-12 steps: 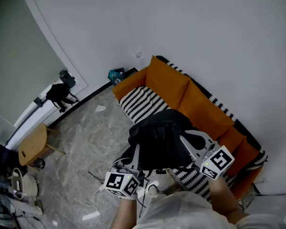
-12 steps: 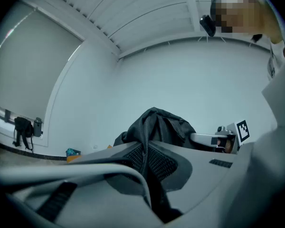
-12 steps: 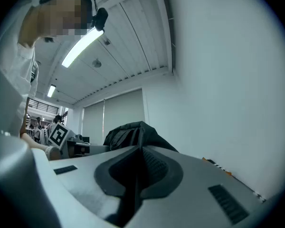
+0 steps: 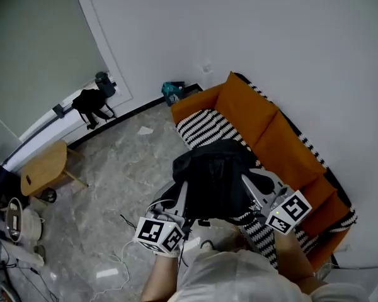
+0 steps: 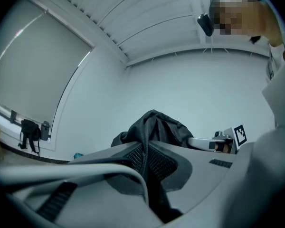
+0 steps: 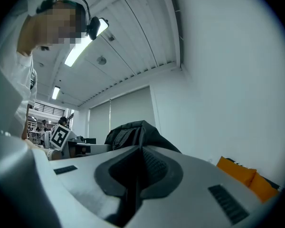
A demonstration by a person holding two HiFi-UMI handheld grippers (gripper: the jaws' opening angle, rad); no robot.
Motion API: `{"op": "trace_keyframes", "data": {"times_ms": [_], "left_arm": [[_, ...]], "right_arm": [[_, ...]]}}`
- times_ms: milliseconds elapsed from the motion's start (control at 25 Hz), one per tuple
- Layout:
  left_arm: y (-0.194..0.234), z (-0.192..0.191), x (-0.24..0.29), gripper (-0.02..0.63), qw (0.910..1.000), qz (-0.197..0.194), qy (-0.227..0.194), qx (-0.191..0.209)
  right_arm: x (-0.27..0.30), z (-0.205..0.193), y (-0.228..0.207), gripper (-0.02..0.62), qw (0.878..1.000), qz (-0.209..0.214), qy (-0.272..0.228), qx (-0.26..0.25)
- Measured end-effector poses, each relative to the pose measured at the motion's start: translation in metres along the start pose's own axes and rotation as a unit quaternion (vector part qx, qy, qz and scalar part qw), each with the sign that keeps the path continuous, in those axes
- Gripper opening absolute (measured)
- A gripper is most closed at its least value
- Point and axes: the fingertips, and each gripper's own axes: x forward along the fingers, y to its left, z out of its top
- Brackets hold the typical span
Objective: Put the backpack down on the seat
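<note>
A black backpack [image 4: 215, 176] hangs in the air in front of the person, over the floor by the front edge of the orange sofa [image 4: 264, 128]. My left gripper [image 4: 183, 197] is shut on its fabric at the left side. My right gripper [image 4: 247, 187] is shut on it at the right side. In the left gripper view the black fabric [image 5: 154, 127] is pinched between the jaws and bunches above them. In the right gripper view the backpack [image 6: 133, 132] rises from the closed jaws. The sofa seat carries a black-and-white striped cover [image 4: 205, 128].
A small wooden stool [image 4: 44, 167] stands on the marble floor at the left. A black object [image 4: 91, 102] hangs on a rail by the wall. A teal item [image 4: 172, 92] lies in the corner near the sofa's end. Cables [image 4: 123, 257] trail on the floor near the person's feet.
The head view has shifted, so the sofa and room sit further right and lower in the frame. Both grippers still hold the backpack in about the same place before the person.
</note>
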Motion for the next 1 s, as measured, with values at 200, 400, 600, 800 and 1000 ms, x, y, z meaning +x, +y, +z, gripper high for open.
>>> {"op": "trace_keyframes", "data": {"times_ms": [200, 400, 600, 800, 1000], "left_arm": [[0.031, 0.015, -0.026, 0.037, 0.9998, 0.006, -0.015, 0.007], [0.053, 0.024, -0.035, 0.037, 0.9996, 0.011, -0.024, 0.008], [0.079, 0.034, -0.019, 0.037, 0.9994, 0.023, -0.025, -0.005], [0.111, 0.037, 0.023, 0.037, 0.9992, 0.032, -0.015, -0.015], [0.143, 0.041, 0.082, 0.037, 0.9995, 0.027, -0.005, -0.013]], "right_arm": [[0.034, -0.004, 0.026, 0.024, 0.999, 0.027, -0.006, 0.016], [0.062, -0.005, 0.035, 0.025, 0.998, 0.043, -0.012, 0.038], [0.096, 0.001, 0.024, 0.025, 0.997, 0.059, -0.006, 0.042], [0.138, -0.002, -0.014, 0.025, 0.996, 0.076, -0.005, 0.043], [0.184, -0.005, -0.067, 0.025, 0.994, 0.095, -0.006, 0.054]]}}
